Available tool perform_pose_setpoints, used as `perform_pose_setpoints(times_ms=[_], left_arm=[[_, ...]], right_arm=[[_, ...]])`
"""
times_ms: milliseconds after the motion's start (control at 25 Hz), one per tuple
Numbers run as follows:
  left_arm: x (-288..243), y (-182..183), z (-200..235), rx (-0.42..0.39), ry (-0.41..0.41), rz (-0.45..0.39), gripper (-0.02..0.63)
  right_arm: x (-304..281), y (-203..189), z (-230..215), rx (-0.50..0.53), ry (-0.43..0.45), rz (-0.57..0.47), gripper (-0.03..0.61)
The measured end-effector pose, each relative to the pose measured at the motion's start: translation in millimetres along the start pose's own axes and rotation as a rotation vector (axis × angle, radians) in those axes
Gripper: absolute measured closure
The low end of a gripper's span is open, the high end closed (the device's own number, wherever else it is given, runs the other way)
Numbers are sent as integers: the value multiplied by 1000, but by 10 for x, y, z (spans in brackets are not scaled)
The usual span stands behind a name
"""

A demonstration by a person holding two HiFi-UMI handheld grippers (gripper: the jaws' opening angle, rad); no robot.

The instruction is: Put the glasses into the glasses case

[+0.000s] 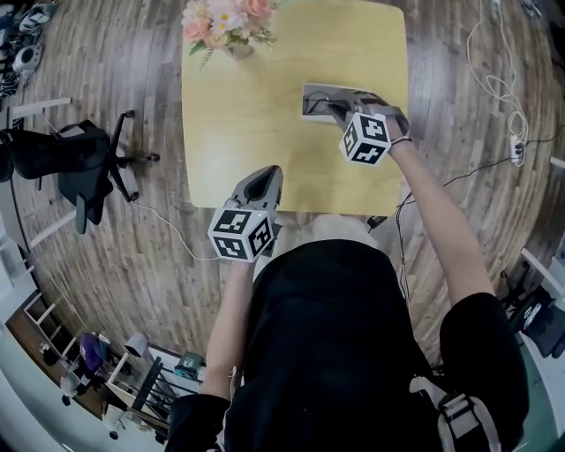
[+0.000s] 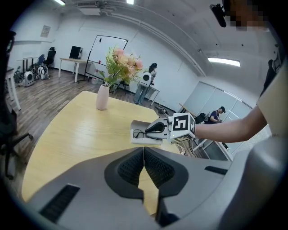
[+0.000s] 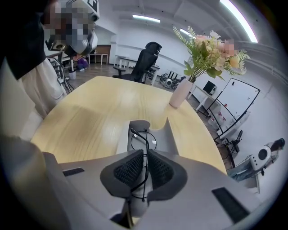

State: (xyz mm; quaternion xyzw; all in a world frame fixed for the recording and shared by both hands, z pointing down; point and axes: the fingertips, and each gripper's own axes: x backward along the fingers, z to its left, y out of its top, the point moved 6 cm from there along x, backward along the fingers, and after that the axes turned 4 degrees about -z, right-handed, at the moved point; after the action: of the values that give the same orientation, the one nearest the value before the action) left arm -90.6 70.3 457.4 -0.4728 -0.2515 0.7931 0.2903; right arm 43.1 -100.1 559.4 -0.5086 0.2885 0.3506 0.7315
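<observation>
A grey glasses case (image 3: 168,137) lies open on the light wooden table (image 1: 256,132), toward its right side. Thin black-rimmed glasses (image 3: 143,140) rest in the case, one lens showing ahead of my jaws. My right gripper (image 3: 145,155) points down into the case; the wire frame runs between its pads, which stand a hair apart and do not clamp it. From the left gripper view, the right gripper (image 2: 155,128) sits over the case (image 2: 139,132). My left gripper (image 1: 265,181) hovers at the table's near edge, shut and empty.
A pink vase of flowers (image 1: 229,22) stands at the table's far edge, left of the case. A black office chair (image 1: 79,163) is on the wooden floor to the left. Cables lie on the floor at right.
</observation>
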Motion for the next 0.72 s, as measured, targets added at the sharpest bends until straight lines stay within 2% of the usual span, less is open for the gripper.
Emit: perform_pose_setpoints(times_ms=[240, 520, 720], left_arm=[[-56, 30, -92, -26, -31, 7, 591], [-197, 152, -173, -60, -75, 18, 591], [-254, 227, -214, -87, -102, 21, 591]], right_arm=[[197, 51, -40, 4, -31, -18, 529], [480, 97, -156, -40, -90, -50, 534], [642, 69, -338, -152, -164, -97, 549]])
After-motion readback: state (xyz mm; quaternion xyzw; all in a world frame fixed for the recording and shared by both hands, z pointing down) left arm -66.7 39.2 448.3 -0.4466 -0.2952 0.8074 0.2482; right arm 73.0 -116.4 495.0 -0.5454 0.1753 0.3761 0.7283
